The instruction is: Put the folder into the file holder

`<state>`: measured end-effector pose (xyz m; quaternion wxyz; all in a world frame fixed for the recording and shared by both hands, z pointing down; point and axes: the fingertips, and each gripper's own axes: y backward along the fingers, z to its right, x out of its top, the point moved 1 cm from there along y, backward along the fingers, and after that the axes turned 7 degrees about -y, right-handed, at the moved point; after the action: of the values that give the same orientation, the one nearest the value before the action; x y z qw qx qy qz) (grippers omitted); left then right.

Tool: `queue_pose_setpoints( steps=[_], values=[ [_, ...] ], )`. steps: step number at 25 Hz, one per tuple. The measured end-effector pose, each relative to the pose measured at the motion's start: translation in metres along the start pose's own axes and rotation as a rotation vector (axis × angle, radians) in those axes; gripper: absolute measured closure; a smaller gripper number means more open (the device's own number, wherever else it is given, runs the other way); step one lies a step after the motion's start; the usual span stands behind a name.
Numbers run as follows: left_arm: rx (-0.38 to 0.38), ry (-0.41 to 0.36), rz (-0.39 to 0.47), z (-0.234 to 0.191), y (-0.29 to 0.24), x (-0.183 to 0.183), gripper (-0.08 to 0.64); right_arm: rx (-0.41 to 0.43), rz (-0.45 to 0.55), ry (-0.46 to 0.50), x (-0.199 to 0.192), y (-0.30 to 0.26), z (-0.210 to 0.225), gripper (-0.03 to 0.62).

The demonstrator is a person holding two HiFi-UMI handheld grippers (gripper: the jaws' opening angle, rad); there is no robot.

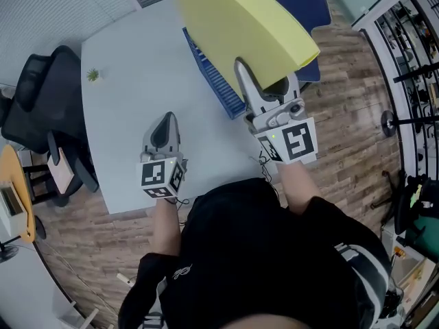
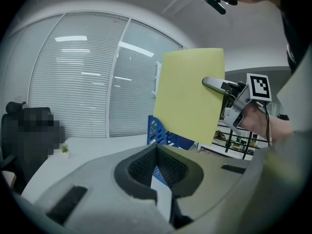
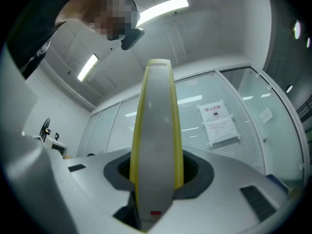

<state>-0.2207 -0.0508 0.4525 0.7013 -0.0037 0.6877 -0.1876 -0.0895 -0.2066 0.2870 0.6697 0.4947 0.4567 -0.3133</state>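
A thick yellow folder (image 1: 240, 19) hangs in the air over the far right part of the white table (image 1: 130, 67), with my right gripper (image 1: 264, 82) shut on its lower edge. In the right gripper view the folder (image 3: 156, 145) stands edge-on between the jaws of the right gripper (image 3: 156, 172). Below it, a blue slotted file holder (image 1: 212, 81) sits near the table's right edge. The left gripper view shows the folder (image 2: 190, 96) above the holder (image 2: 163, 133). My left gripper (image 1: 164, 125) is low over the near table, jaws closed on nothing (image 2: 156, 147).
A small green plant (image 1: 92, 75) stands at the table's far left. A black office chair (image 1: 41, 94) is left of the table and a blue chair (image 1: 302, 5) behind the holder. Metal racks (image 1: 411, 60) line the right side.
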Motion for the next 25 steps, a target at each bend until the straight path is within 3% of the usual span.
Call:
queue_pose_setpoints(
  steps=[6,13,25],
  values=[
    [0.000,0.005,-0.033,0.001,0.005,-0.012,0.560,-0.017,-0.035,-0.043,-0.029,0.002,0.009,0.440],
    [-0.002,0.005,-0.075,0.006,0.007,-0.025,0.560,-0.051,0.018,-0.083,-0.047,0.016,0.027,0.439],
    [-0.020,0.007,-0.135,0.019,-0.003,-0.043,0.560,-0.073,-0.013,-0.141,-0.080,0.024,0.038,0.437]
  ],
)
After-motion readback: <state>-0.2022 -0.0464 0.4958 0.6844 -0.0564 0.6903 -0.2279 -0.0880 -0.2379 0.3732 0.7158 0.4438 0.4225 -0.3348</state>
